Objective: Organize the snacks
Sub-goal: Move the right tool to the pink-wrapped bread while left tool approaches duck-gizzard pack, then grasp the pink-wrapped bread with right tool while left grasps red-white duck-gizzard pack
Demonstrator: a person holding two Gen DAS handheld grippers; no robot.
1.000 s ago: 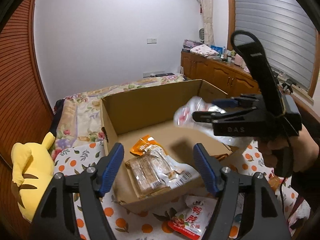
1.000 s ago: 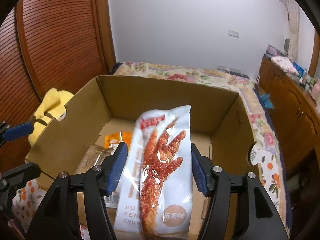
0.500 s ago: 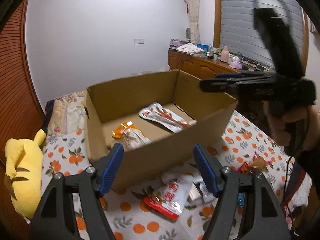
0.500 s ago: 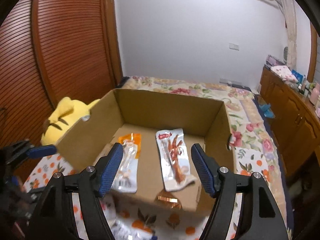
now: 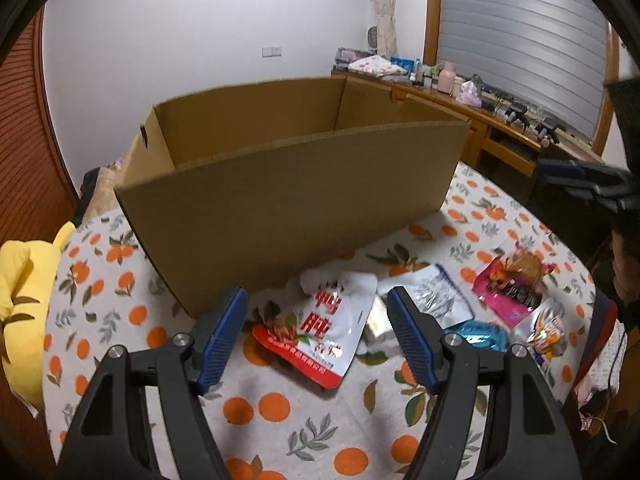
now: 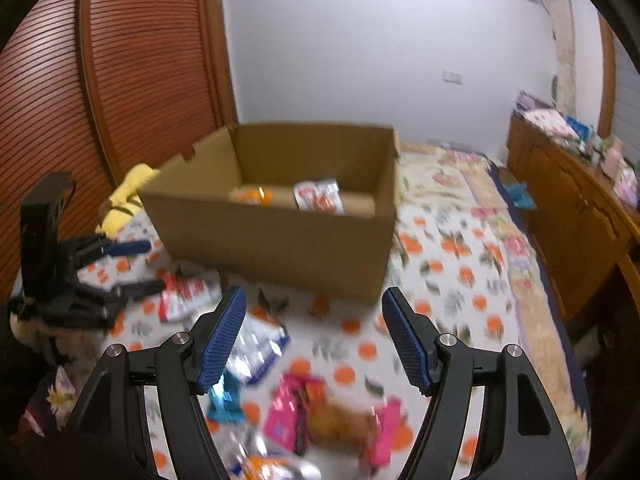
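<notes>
A brown cardboard box (image 5: pixel 288 200) (image 6: pixel 280 240) stands on the orange-print cloth. In the right wrist view it holds an orange packet (image 6: pixel 252 196) and a white-and-red chicken-feet packet (image 6: pixel 320 196). My left gripper (image 5: pixel 316 332) is open and empty, low over a red-and-white snack pouch (image 5: pixel 320 336) in front of the box. My right gripper (image 6: pixel 312 336) is open and empty, above loose snacks: a pink packet (image 6: pixel 304 408) (image 5: pixel 516 280), a silver-blue packet (image 6: pixel 260 348) (image 5: pixel 432 296) and a teal one (image 5: pixel 480 330). The left gripper also shows in the right wrist view (image 6: pixel 136 268).
A yellow plush toy (image 5: pixel 20 292) lies at the left edge of the cloth. A wooden sideboard (image 6: pixel 576 200) with bottles runs along the right wall. A ribbed wooden door (image 6: pixel 100 80) is behind the box. A small orange-and-white packet (image 5: pixel 548 332) lies at the right.
My right gripper let the chicken-feet packet go into the box and drew back, open. My left gripper dropped from above the box to the red-and-white pouch in front of it.
</notes>
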